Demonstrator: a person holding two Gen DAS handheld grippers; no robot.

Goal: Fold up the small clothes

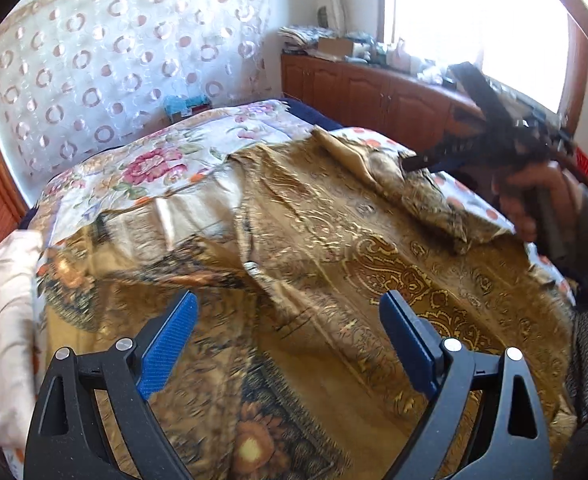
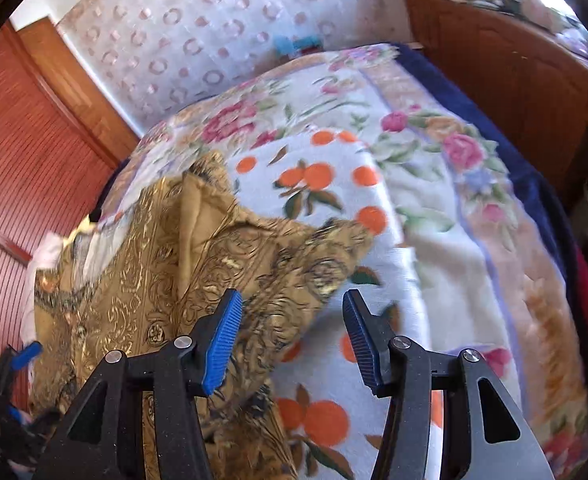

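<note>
A gold and brown patterned garment (image 1: pixel 314 248) lies spread over the bed, with a rumpled sleeve or corner at its far right. My left gripper (image 1: pixel 287 336) is open and empty, hovering just above the near part of the garment. My right gripper (image 2: pixel 291 332) is open and empty, above the garment's edge (image 2: pixel 253 248) where it meets the orange-print blanket. In the left wrist view the right gripper (image 1: pixel 410 166) shows at the far right, blurred, its tips at the rumpled fold.
The bed carries a floral blanket (image 1: pixel 165 160) and an orange-print blanket (image 2: pixel 318 184). A wooden cabinet (image 1: pixel 374 88) with clutter runs along the window side. A lace curtain (image 1: pixel 113 60) hangs behind the bed. Wooden panelling (image 2: pixel 33 168) stands at the left.
</note>
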